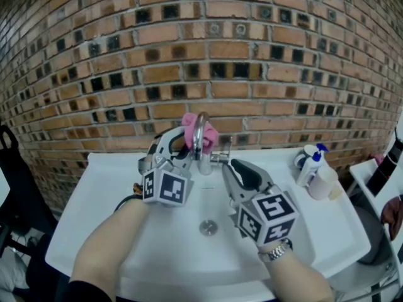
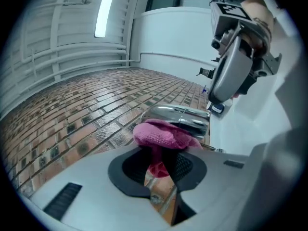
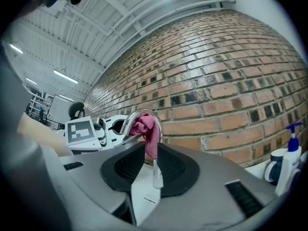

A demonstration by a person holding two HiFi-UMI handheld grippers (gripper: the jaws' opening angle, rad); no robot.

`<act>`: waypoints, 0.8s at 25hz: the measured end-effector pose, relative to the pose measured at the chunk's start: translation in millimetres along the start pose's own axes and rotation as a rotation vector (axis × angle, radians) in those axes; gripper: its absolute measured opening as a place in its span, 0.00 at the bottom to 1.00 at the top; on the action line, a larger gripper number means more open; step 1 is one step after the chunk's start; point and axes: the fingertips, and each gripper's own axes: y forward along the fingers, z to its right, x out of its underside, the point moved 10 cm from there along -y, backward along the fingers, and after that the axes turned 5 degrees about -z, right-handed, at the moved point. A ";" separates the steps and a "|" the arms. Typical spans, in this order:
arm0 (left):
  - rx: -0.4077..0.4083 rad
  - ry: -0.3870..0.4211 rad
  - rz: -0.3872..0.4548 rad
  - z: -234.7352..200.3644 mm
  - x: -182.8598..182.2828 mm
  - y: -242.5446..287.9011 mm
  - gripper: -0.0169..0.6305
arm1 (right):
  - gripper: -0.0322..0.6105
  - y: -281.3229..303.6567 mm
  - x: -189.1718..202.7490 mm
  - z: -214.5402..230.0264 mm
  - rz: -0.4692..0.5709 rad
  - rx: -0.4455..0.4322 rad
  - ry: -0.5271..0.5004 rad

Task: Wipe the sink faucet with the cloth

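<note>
Here we are over the white sink (image 1: 94, 231), brick wall (image 1: 208, 61) straight ahead, and the chrome faucet (image 1: 199, 145) stands at twelve o'clock on the basin rim, directly above the drain (image 1: 208, 227). The pink cloth (image 1: 210, 134) is right on it, bunched over the top of the arch and spilling down both sides. The left gripper (image 1: 184, 141) comes in from about eight o'clock of the faucet, its marker cube (image 1: 165, 187) facing up, and it has the cloth: in the left gripper view the jaws are drawn close but not fully together, pinching a fold of pink at their tips, with the bulk of the cloth mushrooming just beyond and pressed against the shiny spout. The right gripper (image 1: 228, 164) sits at about four o'clock of the faucet, low near its base, the person's wristwatch (image 1: 277, 251) showing behind its cube (image 1: 267, 216). In the right gripper view its jaws are down to a narrow slit, and a slim chrome stem (image 3: 156, 174) of the faucet stands in that slit with the pads closed against it on either side; above it the cloth hangs off the arch at twelve o'clock, and the left gripper's cube shows at nine o'clock. Over at two o'clock of the drain, on the sink's back corner, a white pump bottle (image 1: 313, 165) with a blue top stands beside a round container (image 1: 305, 155), well apart from both grippers.
</note>
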 end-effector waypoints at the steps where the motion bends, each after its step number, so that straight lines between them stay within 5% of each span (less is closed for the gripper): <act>1: 0.004 -0.001 0.001 -0.3 -0.1 2.4 0.15 | 0.19 0.3 0.1 -0.1 -0.001 -0.002 0.000; 20: 0.117 -0.032 -0.054 10.3 18.2 22.7 0.15 | 0.19 2.6 2.9 0.7 -0.014 -0.008 -0.004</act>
